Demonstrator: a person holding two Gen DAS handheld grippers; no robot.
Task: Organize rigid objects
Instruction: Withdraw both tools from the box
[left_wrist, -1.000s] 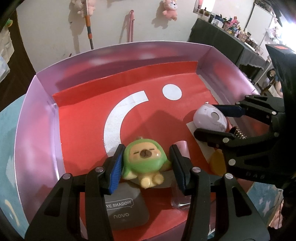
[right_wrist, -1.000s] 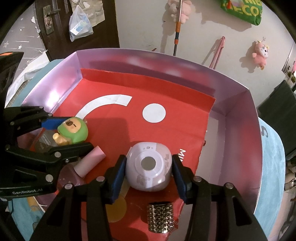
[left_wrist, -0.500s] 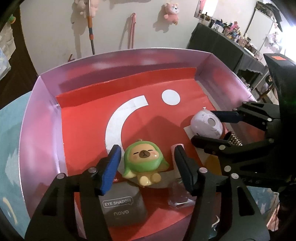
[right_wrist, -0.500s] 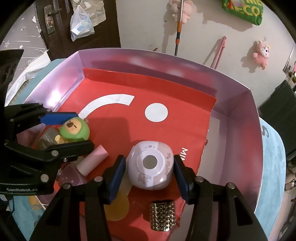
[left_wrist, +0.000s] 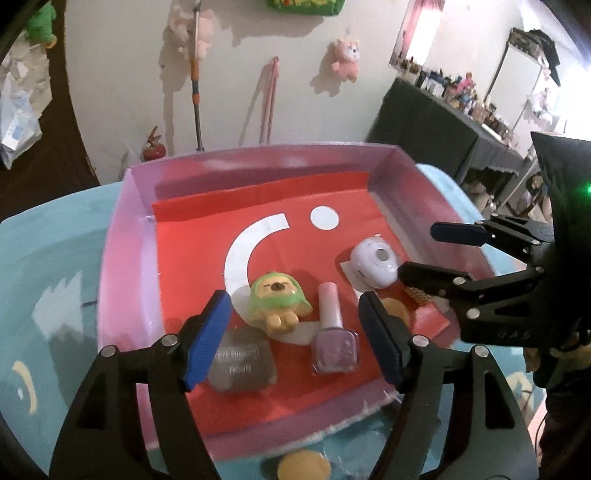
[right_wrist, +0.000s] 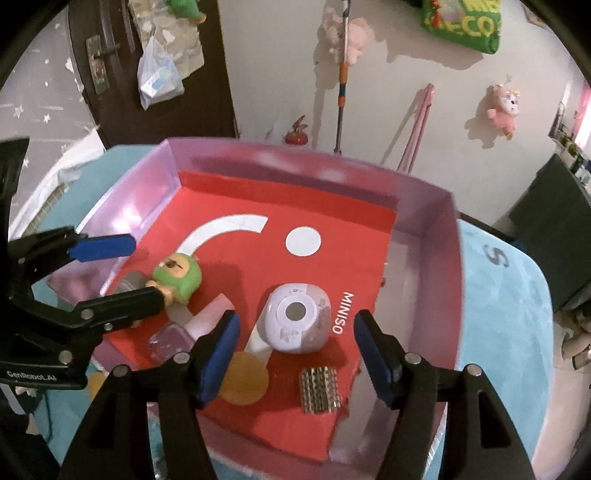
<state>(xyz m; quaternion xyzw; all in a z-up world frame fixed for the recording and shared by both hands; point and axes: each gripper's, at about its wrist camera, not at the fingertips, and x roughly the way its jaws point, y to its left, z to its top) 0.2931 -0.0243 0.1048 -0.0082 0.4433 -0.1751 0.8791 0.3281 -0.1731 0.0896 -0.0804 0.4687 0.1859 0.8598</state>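
Hovering both tools over the pink tray (left_wrist: 122, 266): I read the left gripper (left_wrist: 295, 332) spread wide at lower centre of its frame, pinching nothing. Green toy (left_wrist: 277, 301), nail polish bottle (left_wrist: 334, 341) and grey compact (left_wrist: 240, 363) lie on the red liner between its fingers. Right gripper (right_wrist: 295, 350) likewise spread; white round case (right_wrist: 295, 321) lies centre frame, studded block (right_wrist: 319, 389) just below.

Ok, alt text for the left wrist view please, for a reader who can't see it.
The open left gripper hangs above a pink tray with a red liner, empty, over a green toy, a nail polish bottle and a grey compact. The right gripper, also open, reaches in beside a white round device.
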